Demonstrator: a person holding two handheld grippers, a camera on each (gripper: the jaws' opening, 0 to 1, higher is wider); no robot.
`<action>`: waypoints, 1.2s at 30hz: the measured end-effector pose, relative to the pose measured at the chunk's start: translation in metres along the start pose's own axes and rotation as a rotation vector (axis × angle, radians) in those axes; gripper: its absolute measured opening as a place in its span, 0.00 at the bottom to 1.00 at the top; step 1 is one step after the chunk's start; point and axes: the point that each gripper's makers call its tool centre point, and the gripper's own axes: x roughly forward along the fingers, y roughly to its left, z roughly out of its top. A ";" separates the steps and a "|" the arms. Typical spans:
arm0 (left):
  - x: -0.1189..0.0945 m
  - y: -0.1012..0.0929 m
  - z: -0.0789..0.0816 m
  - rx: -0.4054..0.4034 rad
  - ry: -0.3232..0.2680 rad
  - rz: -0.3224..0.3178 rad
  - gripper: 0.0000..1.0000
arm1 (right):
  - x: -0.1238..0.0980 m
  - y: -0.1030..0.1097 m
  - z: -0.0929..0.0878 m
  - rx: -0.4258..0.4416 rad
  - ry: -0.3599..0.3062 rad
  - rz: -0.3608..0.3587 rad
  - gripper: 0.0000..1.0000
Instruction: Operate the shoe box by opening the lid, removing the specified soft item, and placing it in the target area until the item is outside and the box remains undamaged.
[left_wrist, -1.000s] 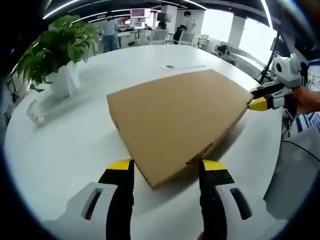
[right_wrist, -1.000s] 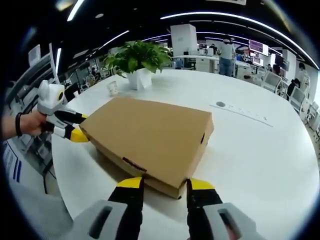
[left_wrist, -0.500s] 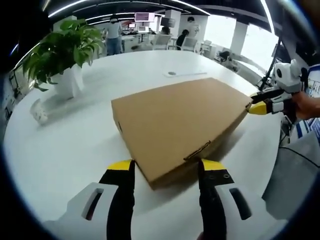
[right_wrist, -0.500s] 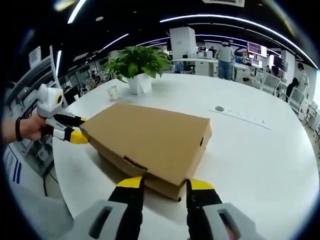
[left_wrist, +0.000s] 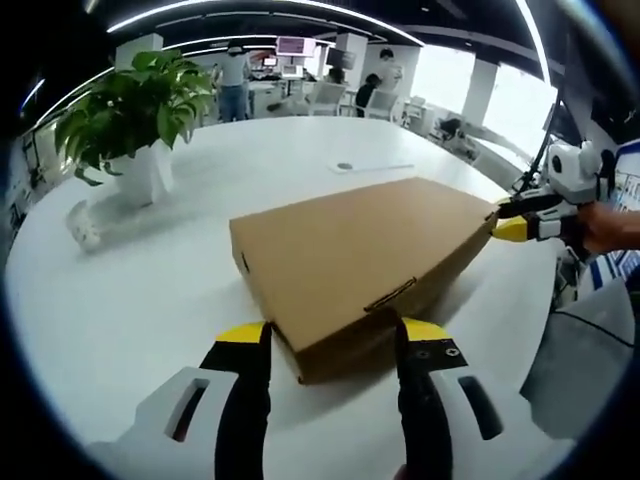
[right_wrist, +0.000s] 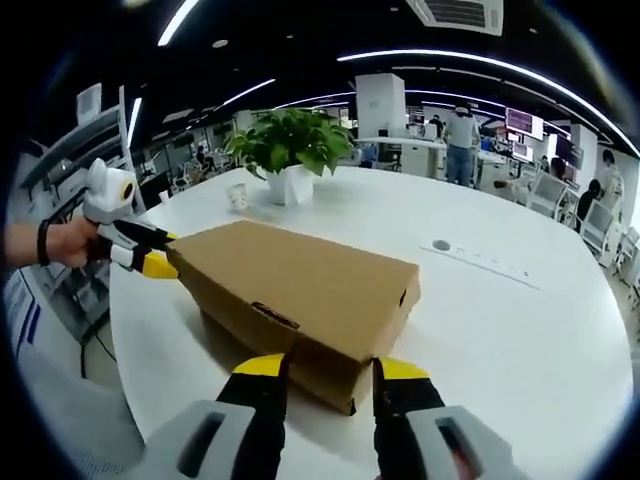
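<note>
White round table (left_wrist: 140, 290) in open-plan office; potted plant (left_wrist: 130, 115); shoe box (left_wrist: 350, 250) unmarked. Left gripper (left_wrist: 332, 335) and right gripper (right_wrist: 325, 368): jaws apart, straddling box corners.

An open-plan office — long strip lights (right_wrist: 480, 62) curve across a dark ceiling with an air-conditioning vent (right_wrist: 462, 14). Beyond the wide white worktop (left_wrist: 140, 290) stand desks with monitors (left_wrist: 296, 45), office chairs (left_wrist: 322, 96) and people (right_wrist: 463, 132) at work. A potted plant (left_wrist: 135, 110) sits on the worktop — bright windows (left_wrist: 500, 100) line one side.
</note>
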 end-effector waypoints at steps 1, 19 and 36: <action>0.000 0.000 0.000 -0.001 -0.002 0.000 0.49 | 0.000 0.000 0.002 -0.011 -0.009 0.003 0.31; -0.010 0.000 0.019 -0.051 -0.050 -0.008 0.49 | 0.004 0.006 0.012 -0.232 -0.033 0.051 0.48; -0.018 0.005 0.053 -0.069 -0.122 -0.010 0.49 | 0.006 -0.013 0.037 -0.334 -0.076 -0.014 0.40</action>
